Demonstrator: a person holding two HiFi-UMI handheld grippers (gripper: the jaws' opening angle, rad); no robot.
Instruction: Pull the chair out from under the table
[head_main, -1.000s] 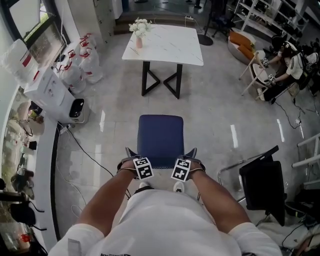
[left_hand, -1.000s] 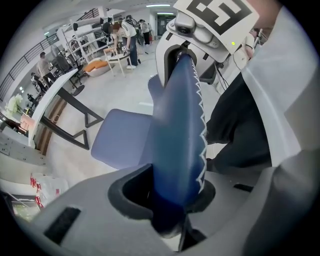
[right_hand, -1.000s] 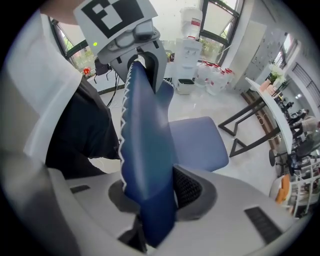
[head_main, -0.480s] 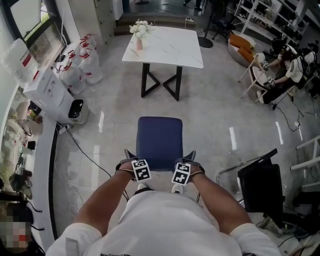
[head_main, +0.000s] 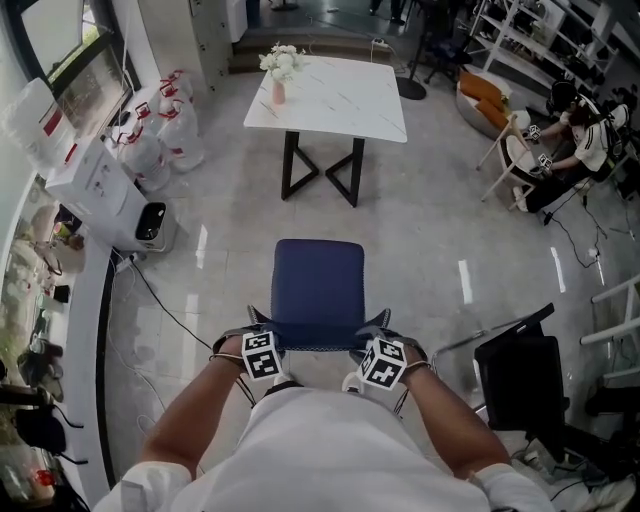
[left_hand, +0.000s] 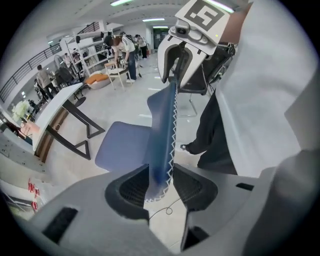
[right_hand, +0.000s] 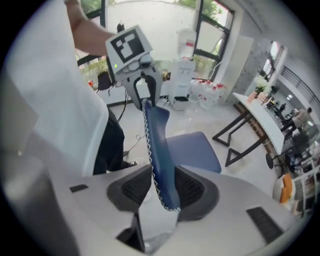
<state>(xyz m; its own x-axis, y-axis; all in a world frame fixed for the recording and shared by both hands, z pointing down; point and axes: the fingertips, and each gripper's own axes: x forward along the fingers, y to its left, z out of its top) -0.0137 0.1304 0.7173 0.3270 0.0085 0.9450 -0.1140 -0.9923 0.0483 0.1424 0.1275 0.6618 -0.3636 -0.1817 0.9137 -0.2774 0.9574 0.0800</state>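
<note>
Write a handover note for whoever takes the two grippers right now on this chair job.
Left gripper: open, jaws have just been opening, the backrest between them, not clamped.
Right gripper: the same, at the backrest's other end.
Chair: on open floor in front of the person, well clear of the white table.
Done: chair is out from under the table.
To do: lift both grippers off the backrest.

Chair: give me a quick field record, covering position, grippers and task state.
chair: blue chair, standing clear of the white table
backrest: top edge sits between the jaws of both grippers
left gripper: open, jaws have just been opening, backrest between them
right gripper: open, jaws have just been opening, backrest between them
task: chair looks pulled out
</note>
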